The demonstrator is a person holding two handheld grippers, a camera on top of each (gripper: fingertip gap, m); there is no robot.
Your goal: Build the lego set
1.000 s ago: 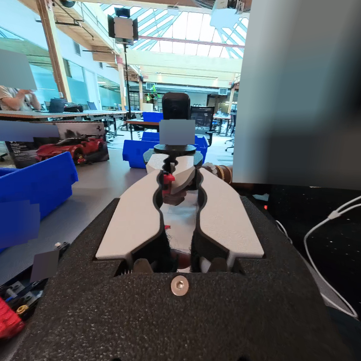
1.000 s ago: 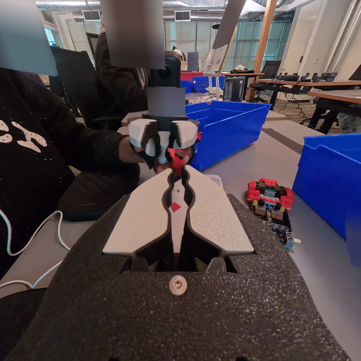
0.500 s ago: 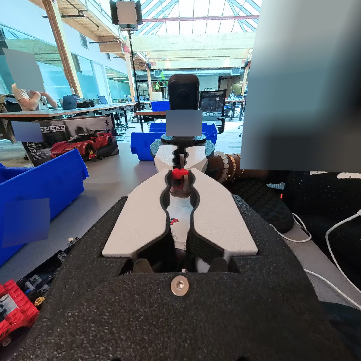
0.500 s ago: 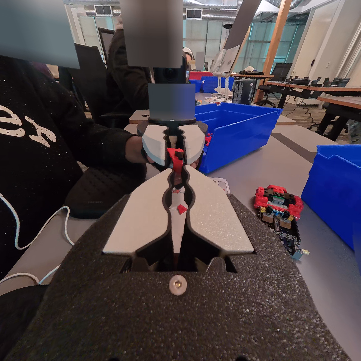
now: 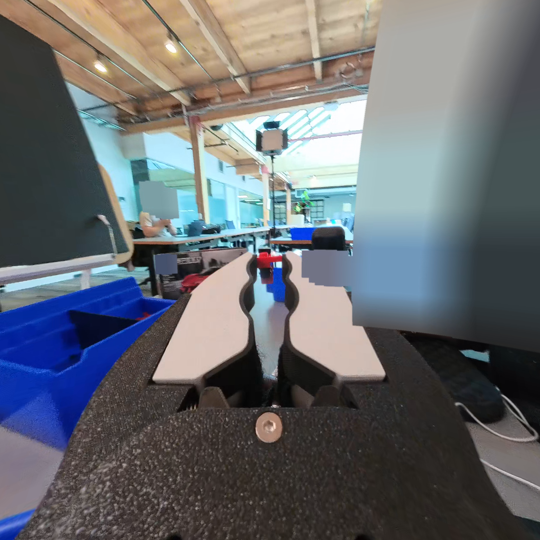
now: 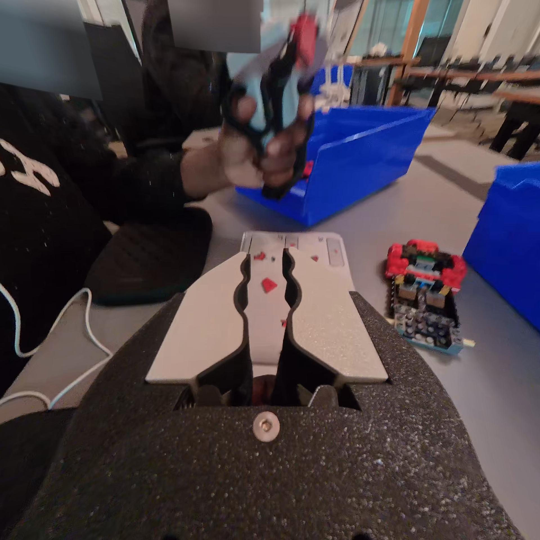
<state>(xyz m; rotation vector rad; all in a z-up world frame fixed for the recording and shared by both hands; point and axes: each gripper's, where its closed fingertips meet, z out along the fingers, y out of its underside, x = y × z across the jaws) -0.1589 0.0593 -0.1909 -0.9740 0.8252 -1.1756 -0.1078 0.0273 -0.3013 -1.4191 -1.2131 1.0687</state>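
Note:
My left gripper [image 5: 268, 258] is shut on a small red lego piece [image 5: 266, 262] at its fingertips and is raised and tilted upward. It also shows, blurred, in the right wrist view [image 6: 296, 52], held high by a hand with the red piece [image 6: 305, 32] at its tip. My right gripper [image 6: 266, 252] is open and empty, low over a white instruction sheet [image 6: 336, 242]. Small red pieces [image 6: 268, 284] lie on that sheet between its fingers. The partly built red and black car [image 6: 423, 292] sits on the table to its right.
Blue bins stand at the back [image 6: 365, 163], at the right [image 6: 511, 248] and beside the left gripper [image 5: 58, 336]. A black pad [image 6: 152, 263] and a white cable [image 6: 73, 321] lie to the left. The lego box [image 5: 204, 263] stands farther off. The tips of one gripper are about 12 cm away from the tips of the other.
Both grippers met on the red piece. The right gripper has let go and dropped back over the sheet. The left gripper has swung up and away with the piece.

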